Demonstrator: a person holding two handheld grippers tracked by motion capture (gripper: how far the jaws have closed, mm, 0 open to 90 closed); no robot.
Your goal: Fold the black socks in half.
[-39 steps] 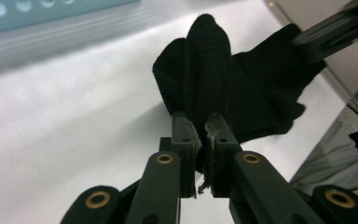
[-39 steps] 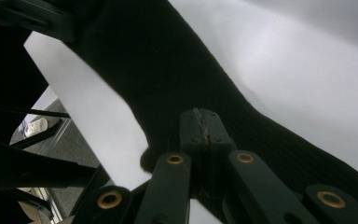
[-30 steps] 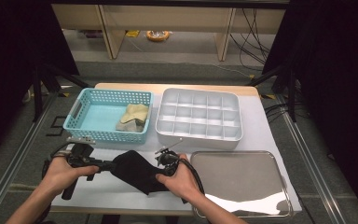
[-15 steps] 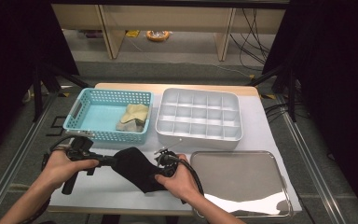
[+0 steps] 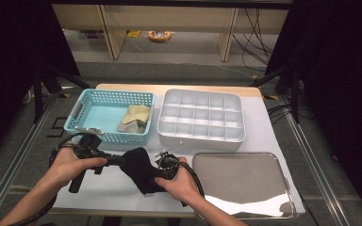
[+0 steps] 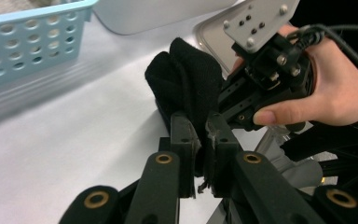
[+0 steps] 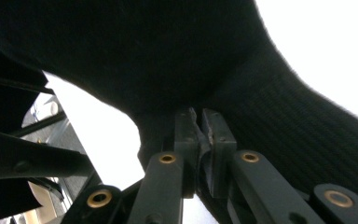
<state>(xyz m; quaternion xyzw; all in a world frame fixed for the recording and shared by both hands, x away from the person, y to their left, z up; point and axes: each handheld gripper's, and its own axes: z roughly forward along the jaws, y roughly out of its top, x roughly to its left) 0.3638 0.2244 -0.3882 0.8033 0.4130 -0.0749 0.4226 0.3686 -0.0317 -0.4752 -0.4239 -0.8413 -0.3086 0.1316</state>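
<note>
A black knitted fabric piece (image 5: 139, 168) is hanging between two hand-held grippers over the white worktop (image 5: 103, 188), at about six o'clock from the light-blue perforated plastic basket (image 5: 90, 110). The left gripper (image 6: 200, 140) is pinching one end of the fabric, its jaws nearly together with the cloth pressed between them. The right gripper (image 7: 200, 135) is gripping the other end; its jaws have just been opening slightly, yet the pads are still lying close on the knit between them. The person's right hand (image 5: 179, 181) is sitting at nine o'clock from the shiny rectangular metal tray (image 5: 245, 181). A white plastic compartment box (image 5: 200, 117) is standing at three o'clock from the basket, which is holding a folded beige cloth (image 5: 134, 117).
</note>
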